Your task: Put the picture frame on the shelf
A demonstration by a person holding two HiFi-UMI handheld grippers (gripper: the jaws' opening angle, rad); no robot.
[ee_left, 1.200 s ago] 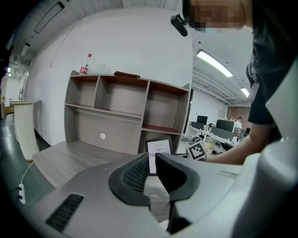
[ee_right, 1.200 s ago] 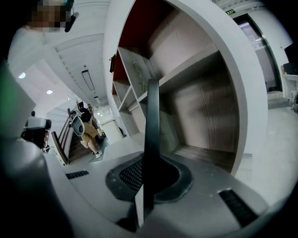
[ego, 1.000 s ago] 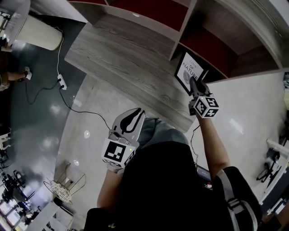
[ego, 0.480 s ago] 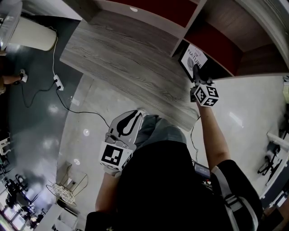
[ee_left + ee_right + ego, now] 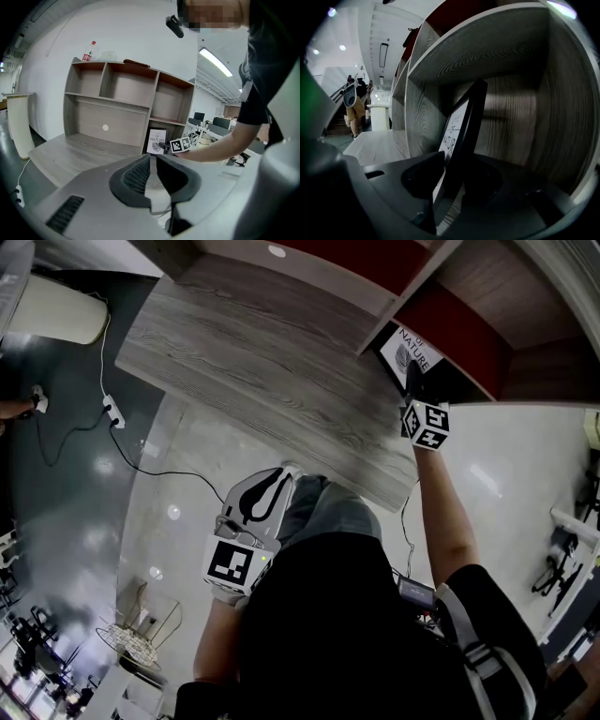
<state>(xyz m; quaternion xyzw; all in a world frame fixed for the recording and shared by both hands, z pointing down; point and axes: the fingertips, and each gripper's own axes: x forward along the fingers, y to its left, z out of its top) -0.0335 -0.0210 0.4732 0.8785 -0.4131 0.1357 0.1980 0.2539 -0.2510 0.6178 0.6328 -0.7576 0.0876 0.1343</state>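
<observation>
The picture frame [image 5: 410, 351], black with a white "NATURE" print, stands nearly upright in the lower right compartment of the wooden shelf [image 5: 375, 322]. My right gripper [image 5: 412, 373] reaches into that compartment from the front. In the right gripper view the frame [image 5: 461, 136] stands edge-on between the jaws of my right gripper [image 5: 457, 165]. They are opening and have eased off it. My left gripper [image 5: 281, 479] hangs low by the person's body, shut with nothing in it. In its own view my left gripper [image 5: 152, 157] points at the frame [image 5: 157, 141].
A grey wooden board [image 5: 253, 362] runs in front of the shelf. On the floor at the left are a white bin [image 5: 61, 310], a power strip with cable [image 5: 111, 409] and a wire rack [image 5: 127, 638]. A bottle [image 5: 87, 51] stands on the shelf top.
My right gripper has carried the frame farther up and back into the shelf compartment. My left gripper has stayed by the body.
</observation>
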